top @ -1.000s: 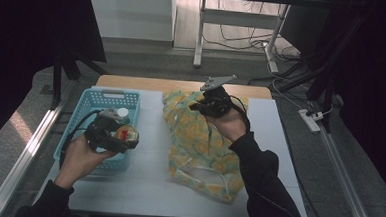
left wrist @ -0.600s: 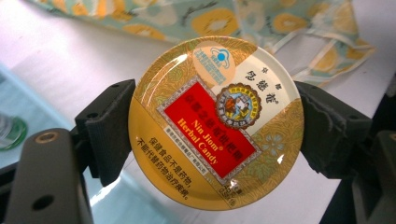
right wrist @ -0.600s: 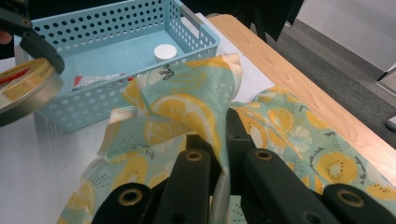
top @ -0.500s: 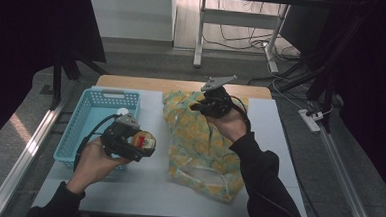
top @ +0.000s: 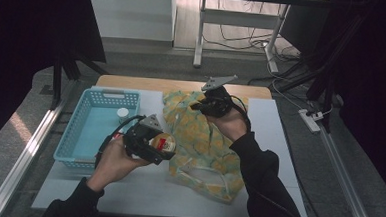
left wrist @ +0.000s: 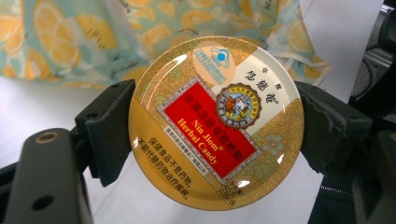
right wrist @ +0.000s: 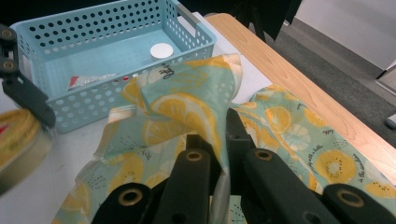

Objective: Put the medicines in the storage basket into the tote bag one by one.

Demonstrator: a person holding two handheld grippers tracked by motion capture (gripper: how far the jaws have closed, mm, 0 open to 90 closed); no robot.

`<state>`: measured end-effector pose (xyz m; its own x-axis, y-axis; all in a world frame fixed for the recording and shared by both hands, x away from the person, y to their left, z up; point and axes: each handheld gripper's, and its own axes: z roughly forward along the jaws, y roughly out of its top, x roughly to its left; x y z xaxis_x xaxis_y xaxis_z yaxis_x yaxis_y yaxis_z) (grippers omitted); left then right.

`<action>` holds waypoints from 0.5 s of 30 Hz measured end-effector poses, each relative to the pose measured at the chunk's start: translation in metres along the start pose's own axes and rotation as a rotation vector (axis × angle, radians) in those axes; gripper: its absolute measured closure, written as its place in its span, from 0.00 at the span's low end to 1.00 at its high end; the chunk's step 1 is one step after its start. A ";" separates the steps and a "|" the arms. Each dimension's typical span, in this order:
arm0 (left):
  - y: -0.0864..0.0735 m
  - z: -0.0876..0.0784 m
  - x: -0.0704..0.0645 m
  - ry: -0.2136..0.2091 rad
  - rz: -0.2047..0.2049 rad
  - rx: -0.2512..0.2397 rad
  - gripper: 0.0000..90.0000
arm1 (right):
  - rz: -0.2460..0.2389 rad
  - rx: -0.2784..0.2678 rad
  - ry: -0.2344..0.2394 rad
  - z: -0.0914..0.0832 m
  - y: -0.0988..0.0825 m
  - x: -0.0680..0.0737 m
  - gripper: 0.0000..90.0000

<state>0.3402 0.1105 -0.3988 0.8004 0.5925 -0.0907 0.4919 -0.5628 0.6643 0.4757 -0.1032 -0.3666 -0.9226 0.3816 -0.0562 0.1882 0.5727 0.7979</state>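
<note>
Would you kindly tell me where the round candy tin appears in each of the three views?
High view: the candy tin sits left of centre, clamped in the left gripper, between the blue basket and the fruit-print bag.
Left gripper view: the tin takes up the centre, held between the two jaws.
Right gripper view: its edge shows blurred at the far left.
Shared landmark: the fruit-print bag, seen in all three.

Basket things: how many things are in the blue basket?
2. A white-capped bottle stands near the far wall of the blue basket, and a flat packet lies on its floor. Its near wall may hide more.
</note>
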 end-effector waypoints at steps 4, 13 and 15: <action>0.009 0.010 -0.001 -0.015 0.017 0.002 0.23 | 0.006 0.002 0.000 0.001 -0.001 -0.002 0.99; 0.030 0.037 -0.001 -0.044 0.035 -0.003 0.23 | 0.023 0.005 -0.003 0.004 -0.004 -0.007 0.99; 0.035 0.043 0.000 -0.048 0.039 0.001 0.23 | 0.029 0.007 -0.005 0.005 -0.005 -0.008 0.99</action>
<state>0.3721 0.0661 -0.4076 0.8347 0.5415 -0.1002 0.4600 -0.5857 0.6673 0.4837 -0.1054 -0.3732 -0.9149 0.4020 -0.0363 0.2173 0.5663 0.7951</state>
